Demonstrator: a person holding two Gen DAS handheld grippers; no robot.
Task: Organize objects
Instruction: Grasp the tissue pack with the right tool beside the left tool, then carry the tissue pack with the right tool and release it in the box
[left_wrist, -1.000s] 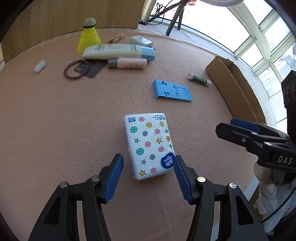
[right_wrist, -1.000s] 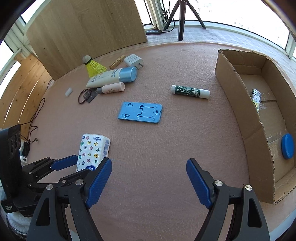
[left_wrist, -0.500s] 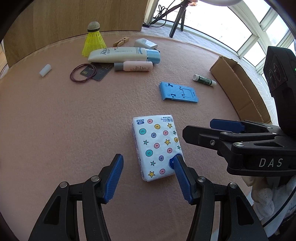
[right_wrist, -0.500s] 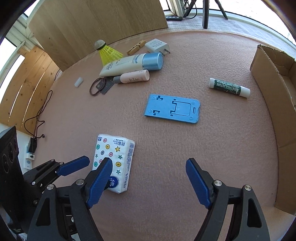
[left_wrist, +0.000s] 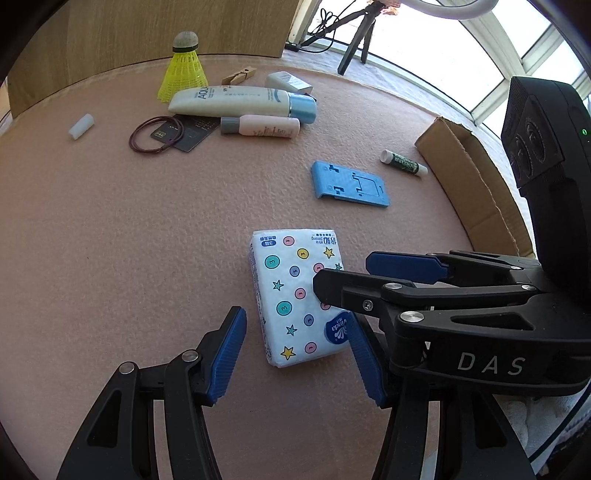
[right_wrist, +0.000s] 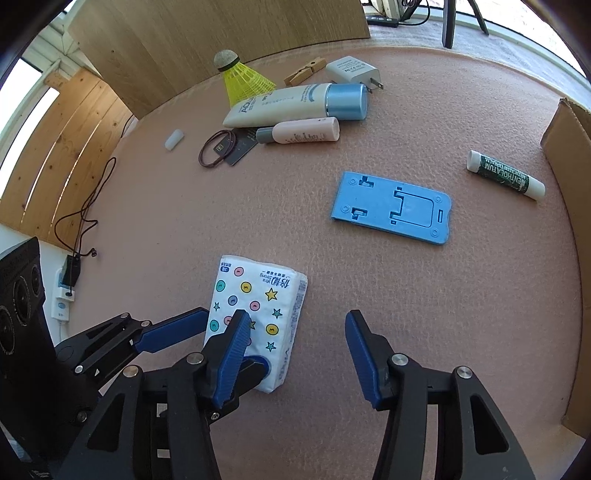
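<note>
The tissue pack lies flat on the counter between the released left tool's pads. The right tool, its jaws just closing on nothing, hovers over the pack's right edge.

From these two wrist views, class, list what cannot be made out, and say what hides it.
- Cardboard box interior: left wrist view shows only its outer wall; right wrist view cuts it off at the edge.
- Tissue pack, right side: covered by the right gripper in the left wrist view.
- Dark card under the hair tie: print too small.
</note>
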